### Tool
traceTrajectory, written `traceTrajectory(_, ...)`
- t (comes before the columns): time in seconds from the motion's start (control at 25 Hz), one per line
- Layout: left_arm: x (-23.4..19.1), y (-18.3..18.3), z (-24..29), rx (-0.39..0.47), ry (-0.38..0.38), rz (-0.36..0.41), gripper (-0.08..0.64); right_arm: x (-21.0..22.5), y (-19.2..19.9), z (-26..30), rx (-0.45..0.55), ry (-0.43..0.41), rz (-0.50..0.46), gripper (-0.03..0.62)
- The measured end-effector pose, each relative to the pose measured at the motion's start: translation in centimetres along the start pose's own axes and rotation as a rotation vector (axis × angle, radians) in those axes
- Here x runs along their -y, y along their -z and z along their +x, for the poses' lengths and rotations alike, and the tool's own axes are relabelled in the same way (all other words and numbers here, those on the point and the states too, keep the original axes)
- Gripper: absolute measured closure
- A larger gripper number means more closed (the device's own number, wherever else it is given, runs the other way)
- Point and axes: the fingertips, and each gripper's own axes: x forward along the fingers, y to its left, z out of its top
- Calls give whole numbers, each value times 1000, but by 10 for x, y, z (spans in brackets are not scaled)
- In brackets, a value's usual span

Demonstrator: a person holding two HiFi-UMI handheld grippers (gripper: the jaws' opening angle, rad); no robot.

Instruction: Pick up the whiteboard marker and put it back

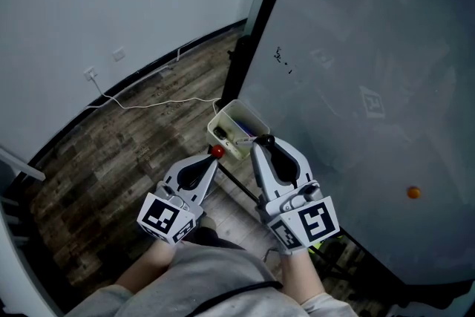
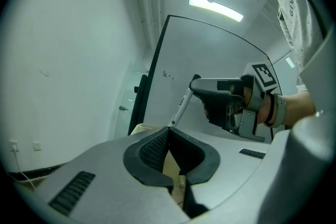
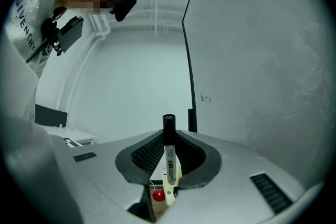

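Marker (image 3: pixel 170 161) clamped upright in right gripper (image 3: pixel 168 136), at the tray (image 1: pixel 224 117) by the board (image 1: pixel 356 48). Left gripper (image 2: pixel 168 132) closed, empty. Step: putting back. Next, probably: lower into tray, release.

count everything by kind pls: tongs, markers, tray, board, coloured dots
tongs: 2, left tongs shut and empty, right tongs shut
whiteboard marker: 1, gripped in the right tongs
tray: 1, contents unclear
whiteboard: 1
round dots: 2, red dot by the tray, orange dot on the whiteboard
total: 7
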Motion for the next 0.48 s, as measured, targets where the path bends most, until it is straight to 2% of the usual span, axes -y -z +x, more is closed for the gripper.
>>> traceTrajectory(0.48,1,3,3,-8,11,0,545,4,0,2,1,6,3,517)
